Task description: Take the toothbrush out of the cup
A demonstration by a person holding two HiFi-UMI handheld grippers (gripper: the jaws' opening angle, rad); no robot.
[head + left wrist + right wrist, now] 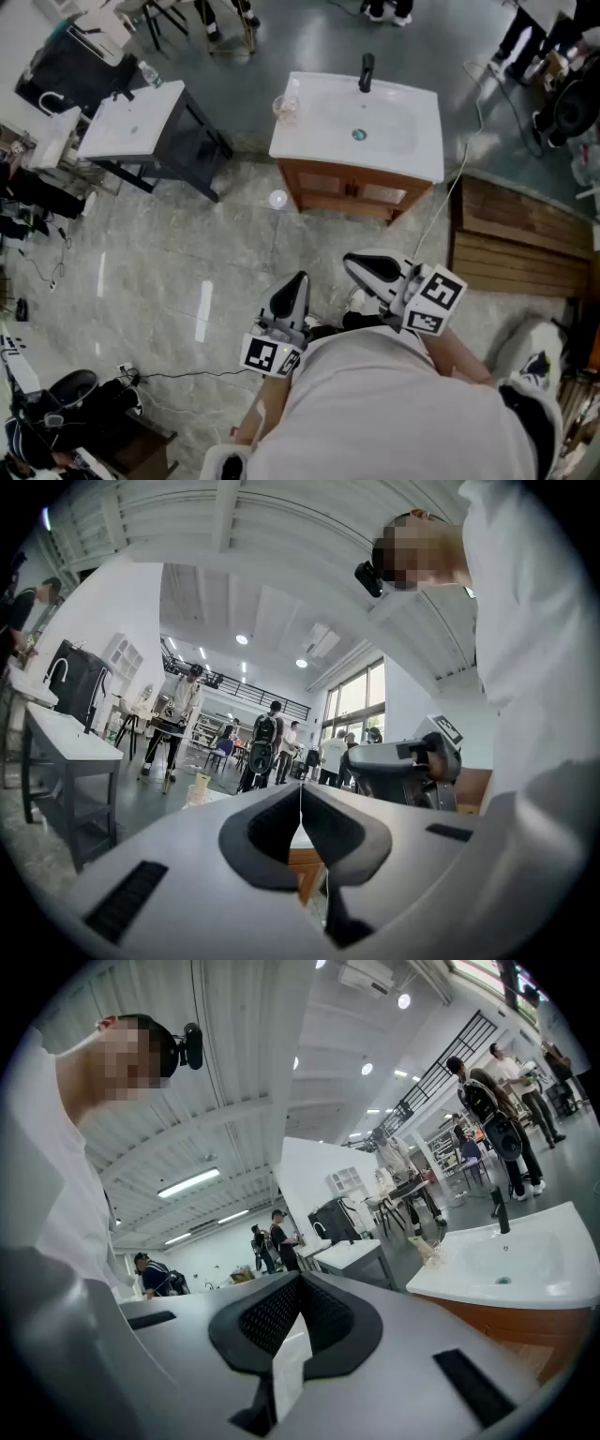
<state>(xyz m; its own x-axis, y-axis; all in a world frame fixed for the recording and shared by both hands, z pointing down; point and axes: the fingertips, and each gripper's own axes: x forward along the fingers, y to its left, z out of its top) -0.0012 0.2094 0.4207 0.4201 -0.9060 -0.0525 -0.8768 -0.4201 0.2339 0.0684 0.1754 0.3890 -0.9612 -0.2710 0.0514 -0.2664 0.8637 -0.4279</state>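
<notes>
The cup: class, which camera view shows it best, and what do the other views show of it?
The head view: the cup stands in plain sight at the edge of the sink top, seen from above. The left and right gripper views show the cup only small and far off.

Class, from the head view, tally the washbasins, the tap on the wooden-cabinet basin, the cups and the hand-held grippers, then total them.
Washbasins: 2 (wooden cabinet, black frame)
Tap: 1
Cup: 1
Grippers: 2 (left gripper, right gripper)
Total: 6
</notes>
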